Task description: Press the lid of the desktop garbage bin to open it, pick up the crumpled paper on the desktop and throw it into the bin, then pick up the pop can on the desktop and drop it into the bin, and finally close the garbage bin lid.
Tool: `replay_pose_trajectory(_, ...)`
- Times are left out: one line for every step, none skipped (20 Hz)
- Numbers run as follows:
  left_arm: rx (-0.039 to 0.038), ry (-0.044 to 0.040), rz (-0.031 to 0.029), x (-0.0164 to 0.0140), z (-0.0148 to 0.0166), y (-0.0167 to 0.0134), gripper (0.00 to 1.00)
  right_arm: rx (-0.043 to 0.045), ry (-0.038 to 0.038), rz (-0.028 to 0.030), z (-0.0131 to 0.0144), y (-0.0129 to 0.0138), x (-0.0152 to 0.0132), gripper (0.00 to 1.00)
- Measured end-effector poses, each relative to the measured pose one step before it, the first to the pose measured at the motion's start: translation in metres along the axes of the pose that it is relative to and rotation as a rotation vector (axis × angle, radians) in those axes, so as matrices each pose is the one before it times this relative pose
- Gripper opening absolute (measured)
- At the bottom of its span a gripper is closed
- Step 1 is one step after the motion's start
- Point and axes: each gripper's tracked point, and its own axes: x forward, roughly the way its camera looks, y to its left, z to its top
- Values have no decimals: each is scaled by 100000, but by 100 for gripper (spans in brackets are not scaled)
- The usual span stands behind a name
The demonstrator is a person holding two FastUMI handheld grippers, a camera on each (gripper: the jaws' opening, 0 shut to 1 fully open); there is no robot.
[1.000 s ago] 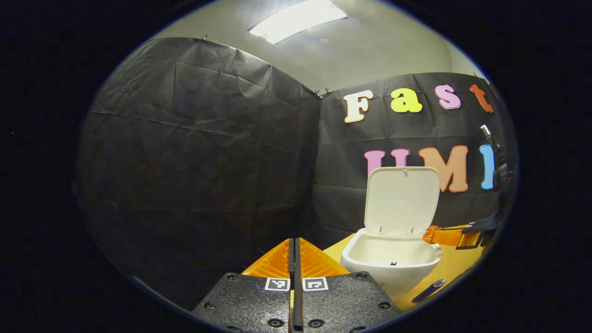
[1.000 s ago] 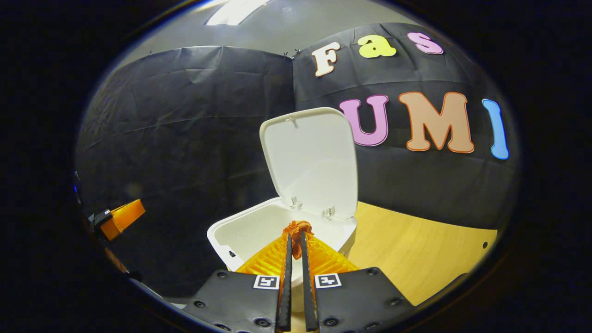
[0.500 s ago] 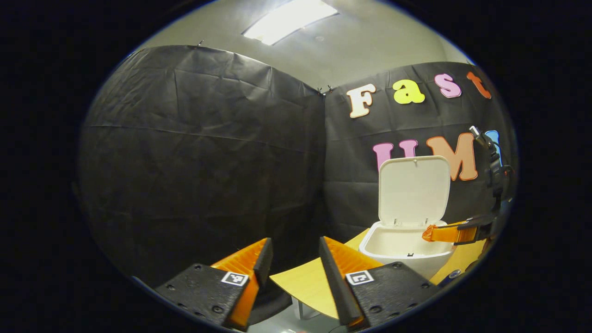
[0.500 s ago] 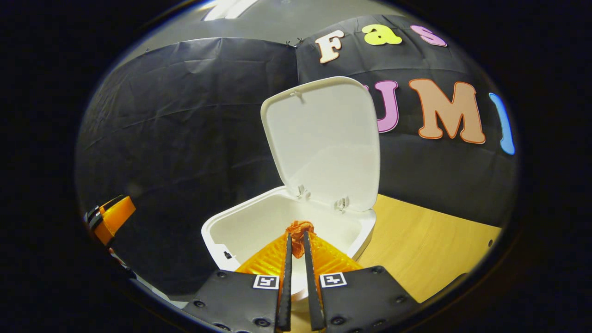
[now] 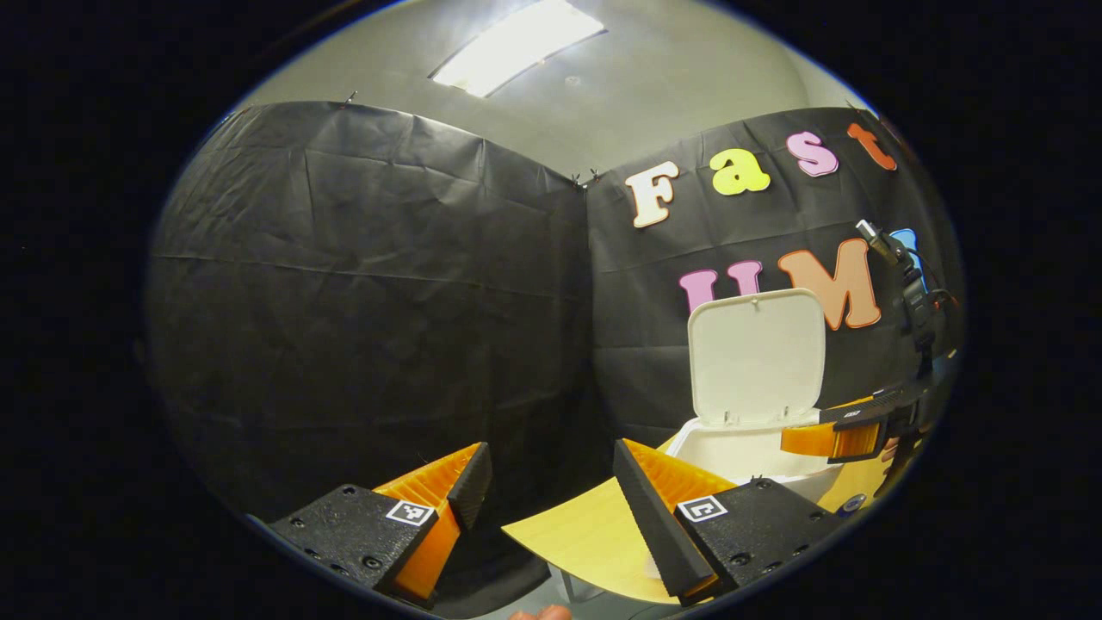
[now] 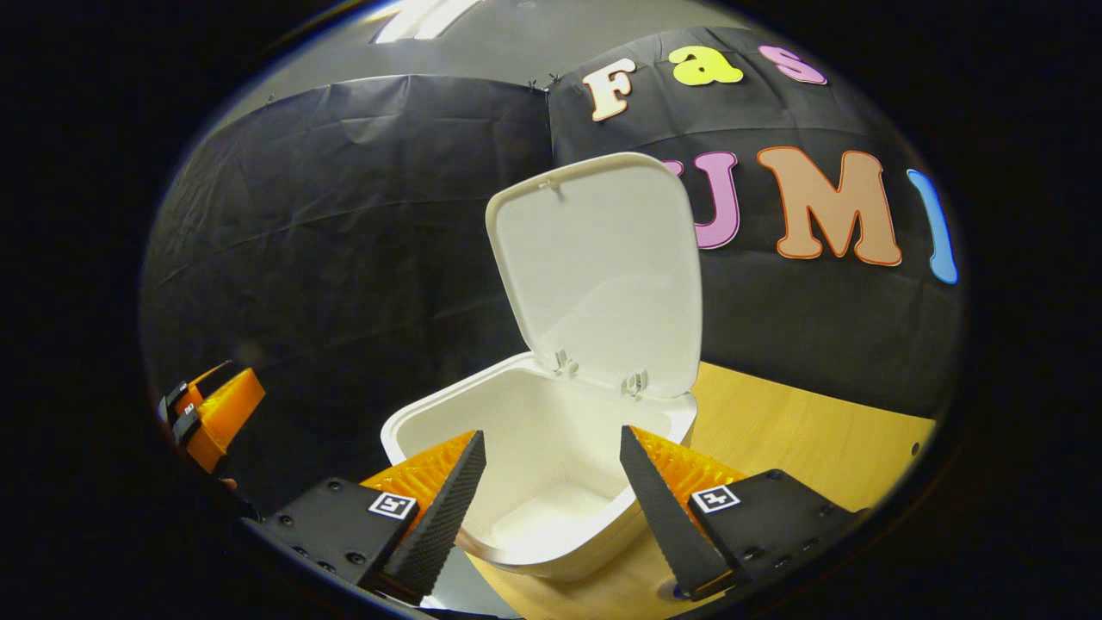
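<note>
The white bin stands on the wooden table with its lid upright. My right gripper hangs open just above the bin's mouth, nothing between its fingers. The bin's white floor shows between the fingers, and I see no paper on that part. In the left gripper view the bin and its raised lid sit at the right, with the right gripper over the rim. My left gripper is open and holds nothing, off the table's left corner.
The wooden table runs to the right of the bin; its near corner lies under my left gripper. Black cloth walls close the back and left. The left gripper shows at the far left of the right gripper view.
My right gripper has opened over the bin, and the orange crumpled paper it held is gone from its fingers. My left gripper went from shut to wide open.
</note>
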Motion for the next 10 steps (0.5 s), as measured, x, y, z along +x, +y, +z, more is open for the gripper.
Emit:
replay_pose_trajectory(-411, -1394, -2340, 129, 473, -832, 87, 2341, -3246, -10, 831, -233, -694, 98)
replay_pose_trajectory(-468, -1468, -2723, 164, 409, -962, 87, 1577, -3560, -1779, 1021, -761, -1149, 98)
replay_pose_trajectory(-704, -1569, -4121, 357, 442, -1380, 92, 440, -3920, -3623, 1208, -1289, -1404, 98)
replay_pose_trajectory(-1024, -1737, -4714, 390, 467, -1648, 92, -385, -3525, -5797, 985, -1902, -1369, 98)
replay_pose_trajectory(-1496, -1701, -5844, 602, 503, -1981, 92, -770, -2761, -7554, 473, -2502, -1362, 98)
replay_pose_trajectory(-1726, -1351, -6632, 385, 338, -2496, 90, -752, -1869, -8190, 308, -2728, -1348, 98)
replay_pose_trajectory(-2101, -1344, -7328, 681, 324, -2559, 90, -514, -1195, -8253, 53, -2644, -1498, 98)
replay_pose_trajectory(-2271, -1260, -8197, 786, 313, -2854, 90, -302, -702, -8270, -267, -2783, -1838, 98)
replay_pose_trajectory(-2028, -1043, -8495, 736, -31, -2877, 92, 65, 11, -8593, -418, -2640, -1441, 98)
replay_pose_trajectory(-1254, -775, -8198, 426, -343, -3028, 93, 349, 563, -8252, -495, -2791, -1617, 98)
